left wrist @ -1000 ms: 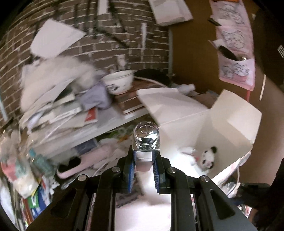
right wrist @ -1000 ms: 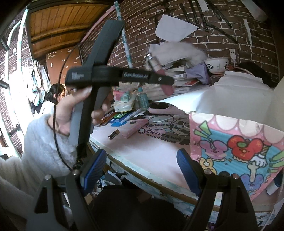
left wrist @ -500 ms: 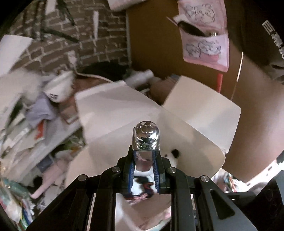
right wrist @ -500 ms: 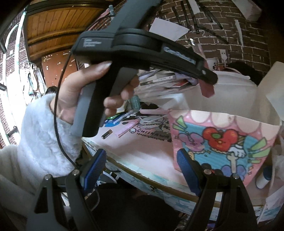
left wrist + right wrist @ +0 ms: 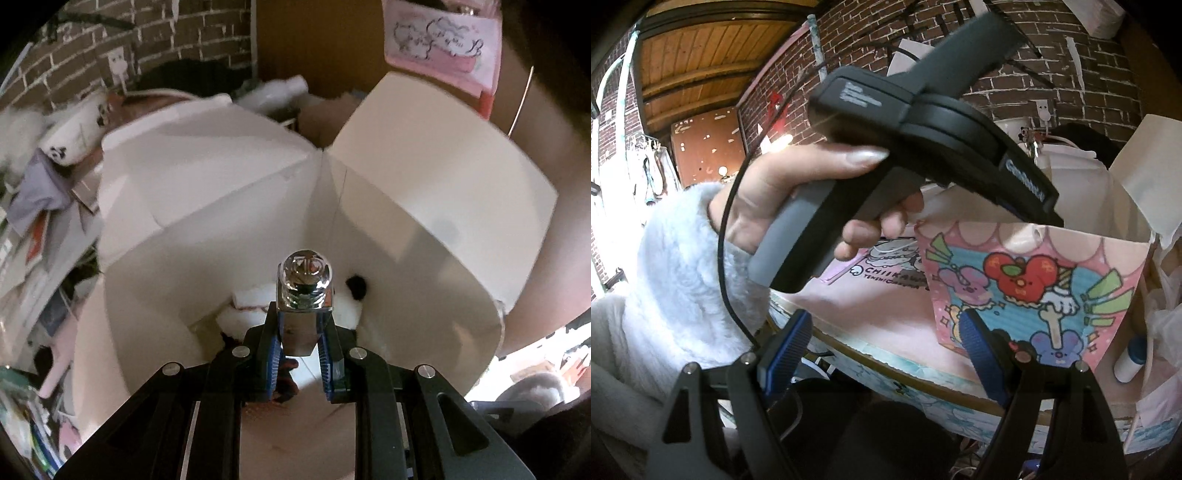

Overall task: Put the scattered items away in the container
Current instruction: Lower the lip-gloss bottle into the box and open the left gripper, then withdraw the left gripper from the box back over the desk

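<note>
Left tool [image 5: 301, 347] is pinching a small glass bottle with a shiny silver cap [image 5: 304, 286] and pointing it down over the open mouth of the white cardboard box [image 5: 424, 236], so the placing step looks underway; next it likely needs lowering inside the box walls before letting go, onto the white plush toy with a black ear [image 5: 351, 299] lying at the box's bottom. Right tool [image 5: 886, 343] is hanging spread and empty beside the box's cartoon-printed side [image 5: 1034, 280], near the surface [image 5: 871, 314].

Brick wall [image 5: 1015, 74]; wooden ceiling [image 5: 698, 62] (planked); pink wall pocket [image 5: 443, 40].
</note>
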A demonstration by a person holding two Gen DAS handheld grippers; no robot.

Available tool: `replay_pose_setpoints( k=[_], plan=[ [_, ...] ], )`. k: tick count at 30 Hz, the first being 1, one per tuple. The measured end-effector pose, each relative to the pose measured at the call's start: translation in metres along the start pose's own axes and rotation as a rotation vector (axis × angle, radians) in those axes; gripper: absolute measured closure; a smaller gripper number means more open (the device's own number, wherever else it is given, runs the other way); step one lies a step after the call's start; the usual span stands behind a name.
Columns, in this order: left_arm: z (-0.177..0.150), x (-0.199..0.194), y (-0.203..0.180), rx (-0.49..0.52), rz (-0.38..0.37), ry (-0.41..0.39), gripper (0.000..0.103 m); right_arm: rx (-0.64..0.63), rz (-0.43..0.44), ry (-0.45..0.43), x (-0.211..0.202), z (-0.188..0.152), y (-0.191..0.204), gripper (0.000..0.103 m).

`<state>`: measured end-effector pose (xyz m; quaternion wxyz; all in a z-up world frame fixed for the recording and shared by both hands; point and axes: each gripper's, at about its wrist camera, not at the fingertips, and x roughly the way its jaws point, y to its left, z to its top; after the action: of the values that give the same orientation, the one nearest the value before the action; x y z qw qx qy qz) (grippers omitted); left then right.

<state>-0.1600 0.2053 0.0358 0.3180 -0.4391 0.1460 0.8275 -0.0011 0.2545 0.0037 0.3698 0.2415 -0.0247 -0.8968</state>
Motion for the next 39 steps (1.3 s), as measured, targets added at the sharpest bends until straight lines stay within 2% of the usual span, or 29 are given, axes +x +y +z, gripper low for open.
replay_pose_setpoints(
  k=[2, 12, 14, 15, 20, 28, 31, 35, 39],
  plan=[
    [0.0, 0.003, 0.001, -0.016, -0.019, 0.009, 0.09, 0.002, 0.0, 0.0, 0.0, 0.0, 0.0, 0.023],
    [0.004, 0.012, 0.005, -0.034, -0.009, 0.034, 0.088, 0.002, -0.001, 0.001, 0.0, -0.002, 0.0, 0.023],
    [0.004, 0.012, 0.005, -0.039, -0.006, 0.033, 0.073, 0.001, -0.003, 0.002, 0.0, -0.002, 0.0, 0.023],
    [0.003, 0.011, 0.005, -0.038, 0.001, 0.025, 0.07, 0.001, -0.004, 0.002, 0.0, -0.002, 0.0, 0.023],
    [0.004, 0.002, 0.001, -0.035, 0.003, -0.014, 0.04, 0.006, -0.005, 0.001, 0.0, -0.002, -0.001, 0.023],
    [0.009, -0.007, -0.001, -0.036, 0.0, -0.068, 0.029, 0.006, -0.006, 0.002, 0.001, -0.004, 0.0, 0.023],
    [0.012, -0.016, -0.002, -0.041, 0.022, -0.115, 0.015, 0.006, -0.006, 0.002, 0.001, -0.004, 0.0, 0.023],
    [0.012, -0.036, 0.003, -0.063, -0.006, -0.185, 0.013, 0.006, -0.006, 0.002, 0.001, -0.004, 0.0, 0.023],
    [0.008, -0.057, 0.008, -0.079, 0.01, -0.25, 0.013, 0.006, -0.008, 0.003, 0.001, -0.004, 0.0, 0.023]
  ],
)
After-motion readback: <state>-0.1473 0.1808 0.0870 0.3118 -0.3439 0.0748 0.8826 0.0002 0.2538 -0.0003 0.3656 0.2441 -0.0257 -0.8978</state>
